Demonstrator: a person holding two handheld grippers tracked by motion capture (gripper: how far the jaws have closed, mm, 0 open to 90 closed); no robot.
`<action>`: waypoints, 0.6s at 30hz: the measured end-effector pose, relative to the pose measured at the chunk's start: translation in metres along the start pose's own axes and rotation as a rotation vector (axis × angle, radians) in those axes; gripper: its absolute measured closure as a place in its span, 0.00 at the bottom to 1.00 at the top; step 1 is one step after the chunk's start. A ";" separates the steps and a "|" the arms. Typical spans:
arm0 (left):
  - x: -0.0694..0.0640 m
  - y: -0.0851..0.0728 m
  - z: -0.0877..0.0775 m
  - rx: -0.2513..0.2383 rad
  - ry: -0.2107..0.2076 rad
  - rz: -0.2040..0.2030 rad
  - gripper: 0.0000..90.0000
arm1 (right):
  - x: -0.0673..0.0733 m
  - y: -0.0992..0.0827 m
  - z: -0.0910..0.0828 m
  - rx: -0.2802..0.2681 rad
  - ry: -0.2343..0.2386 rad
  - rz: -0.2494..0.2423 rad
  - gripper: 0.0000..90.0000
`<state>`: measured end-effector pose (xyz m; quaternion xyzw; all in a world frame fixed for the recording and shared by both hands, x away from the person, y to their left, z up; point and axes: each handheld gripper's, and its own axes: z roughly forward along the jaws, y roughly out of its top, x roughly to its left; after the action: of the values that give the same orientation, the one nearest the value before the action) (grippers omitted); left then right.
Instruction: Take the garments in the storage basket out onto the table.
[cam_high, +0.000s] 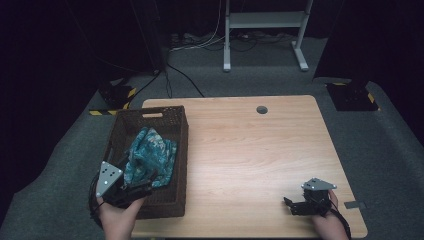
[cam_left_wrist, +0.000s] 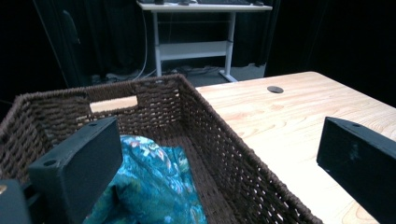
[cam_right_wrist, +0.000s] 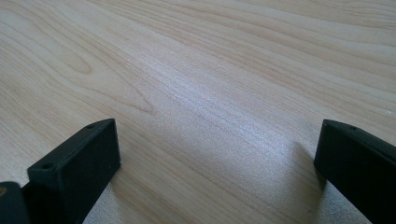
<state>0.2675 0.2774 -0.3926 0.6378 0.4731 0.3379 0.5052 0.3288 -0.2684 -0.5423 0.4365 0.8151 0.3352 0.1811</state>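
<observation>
Your left gripper (cam_high: 145, 186) released, straddling basket (cam_high: 181, 150) wall beside cloth (cam_high: 150, 154), right gripper (cam_high: 290, 205) released near table (cam_high: 250, 150) edge

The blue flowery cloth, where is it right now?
The blue flowery cloth lies bunched inside the brown woven basket on the table's left side in the high view, just ahead of the left gripper, whose open jaws straddle the basket's wall.

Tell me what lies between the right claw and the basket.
Bare wooden table in the high view: nothing lies between the right claw and the wicker basket.
</observation>
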 end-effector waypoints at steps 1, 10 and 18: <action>0.002 0.000 0.001 0.011 -0.017 -0.031 0.00 | 0.000 0.000 0.000 0.000 0.000 0.000 0.00; 0.011 0.009 0.007 0.120 -0.047 -0.045 0.01 | 0.000 0.000 0.000 0.000 0.002 -0.002 0.00; 0.027 0.011 0.021 0.181 -0.108 -0.108 0.00 | 0.000 0.000 0.001 -0.001 0.014 -0.014 0.00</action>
<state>0.2981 0.2959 -0.3884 0.6717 0.5075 0.2310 0.4877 0.3294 -0.2680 -0.5424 0.4283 0.8192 0.3373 0.1782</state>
